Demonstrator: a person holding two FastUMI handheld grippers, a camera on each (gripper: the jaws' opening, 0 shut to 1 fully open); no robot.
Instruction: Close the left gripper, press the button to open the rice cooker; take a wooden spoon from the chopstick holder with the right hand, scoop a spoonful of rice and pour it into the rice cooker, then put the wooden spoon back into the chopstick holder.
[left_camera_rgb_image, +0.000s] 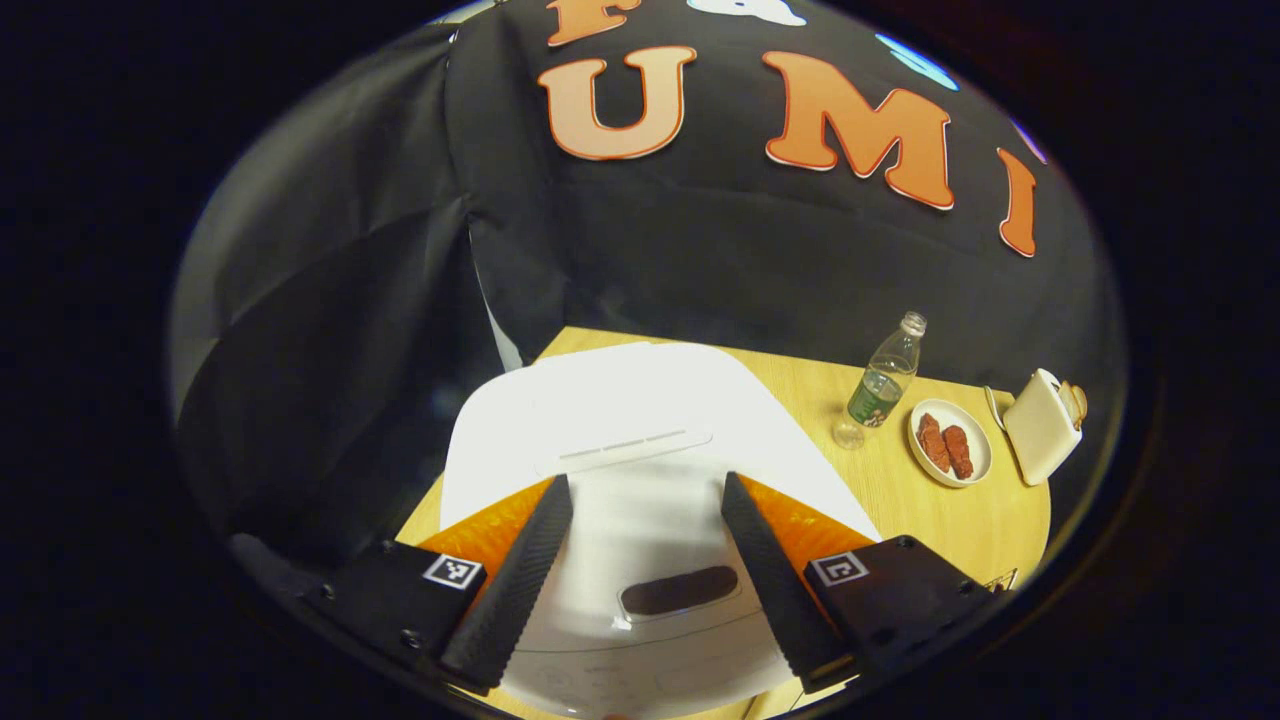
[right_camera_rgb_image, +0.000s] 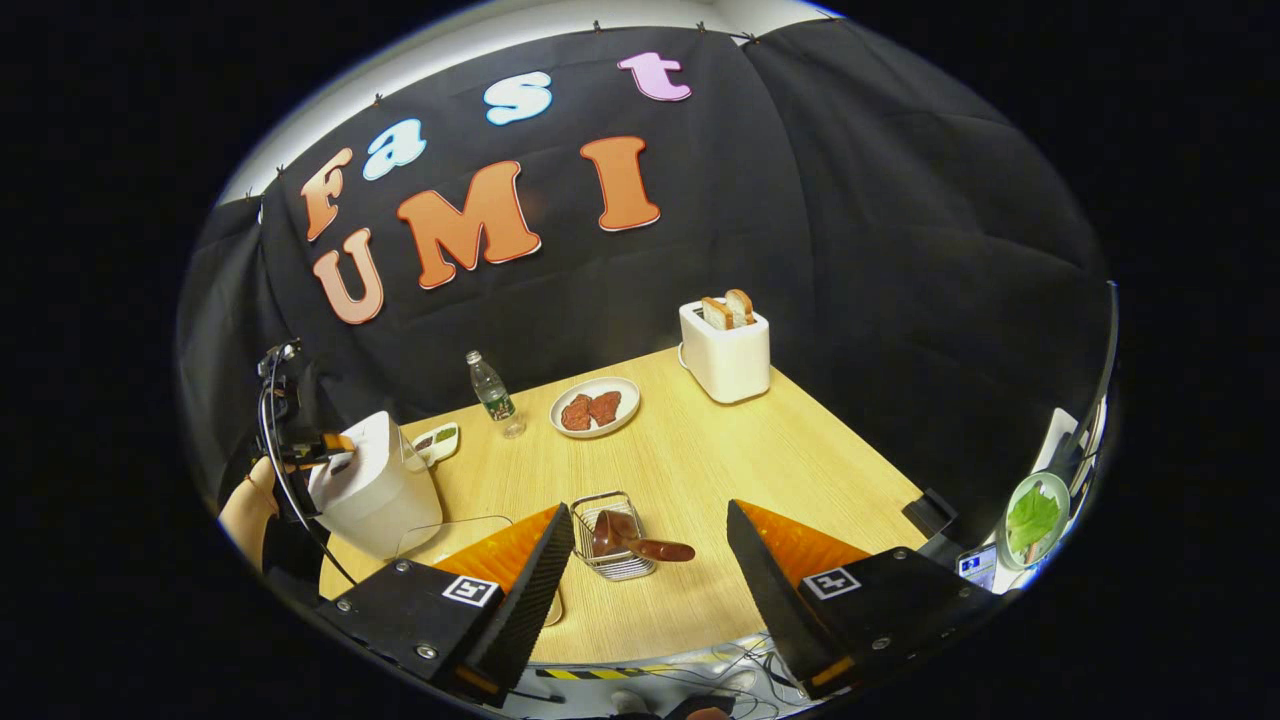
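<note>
Rice cooker (left_camera_rgb_image: 640, 470) sits lid-down under your left gripper (left_camera_rgb_image: 647, 570), fingers spread wide above it. In the right gripper view, your right gripper (right_camera_rgb_image: 650, 575) gapes wide over the tabletop (right_camera_rgb_image: 760, 470); the wooden spoon (right_camera_rgb_image: 640, 545) seemingly lies across the chopstick holder (right_camera_rgb_image: 612, 550).

White rice cooker (left_camera_rgb_image: 640, 470) stands on the table's left edge, lid shut, dark oval button (left_camera_rgb_image: 679, 590) at its front. Wire chopstick holder (right_camera_rgb_image: 612, 545) stands mid-table, holding brown wooden spoons (right_camera_rgb_image: 640, 542) that lean over its rim.
</note>
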